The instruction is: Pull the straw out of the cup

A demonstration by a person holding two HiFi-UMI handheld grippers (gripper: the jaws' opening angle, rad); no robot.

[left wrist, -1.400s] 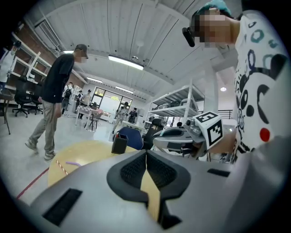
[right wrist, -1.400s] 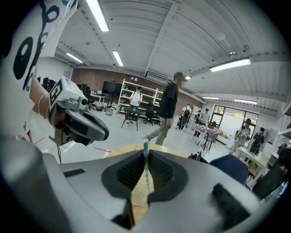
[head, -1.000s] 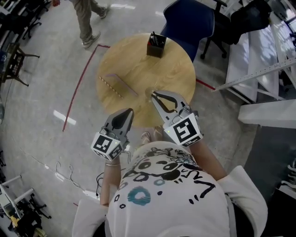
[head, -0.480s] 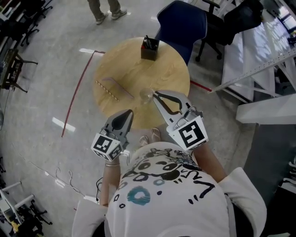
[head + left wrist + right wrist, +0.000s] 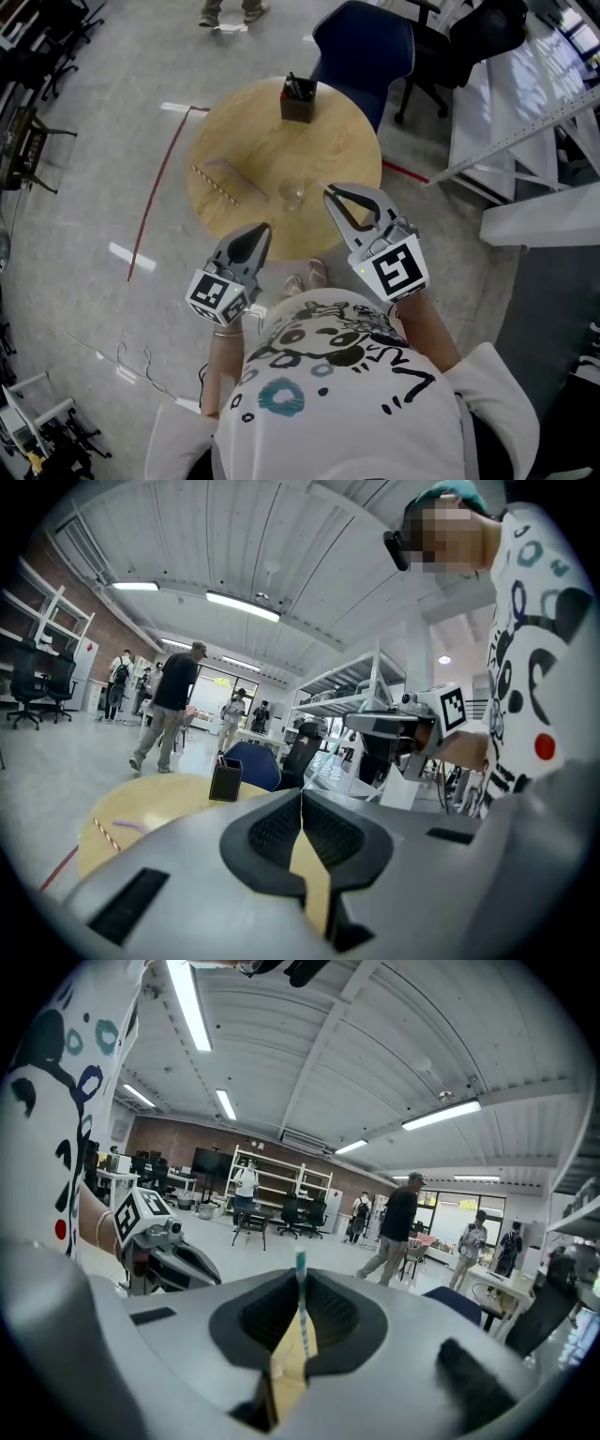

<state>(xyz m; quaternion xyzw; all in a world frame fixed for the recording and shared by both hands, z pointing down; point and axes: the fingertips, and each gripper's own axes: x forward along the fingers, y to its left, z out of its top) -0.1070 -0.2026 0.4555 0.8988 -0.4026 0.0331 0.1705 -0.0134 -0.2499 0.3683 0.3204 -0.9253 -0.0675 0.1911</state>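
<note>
Right gripper: grey moulded shell, black ribbed pads, jaws closed on a thin straw striped teal and white, upright between the pads and clear of the cup. Left gripper: same build, jaws pressed together with nothing between them, held over the table's near edge. Both carry black-and-white square markers. Cup: clear, round, standing on the table just left of the right gripper's tips. Table: round, pale wood grain. Box: dark, square, at the far edge. Loose straws: one striped, one purple, lying left of the cup.
</note>
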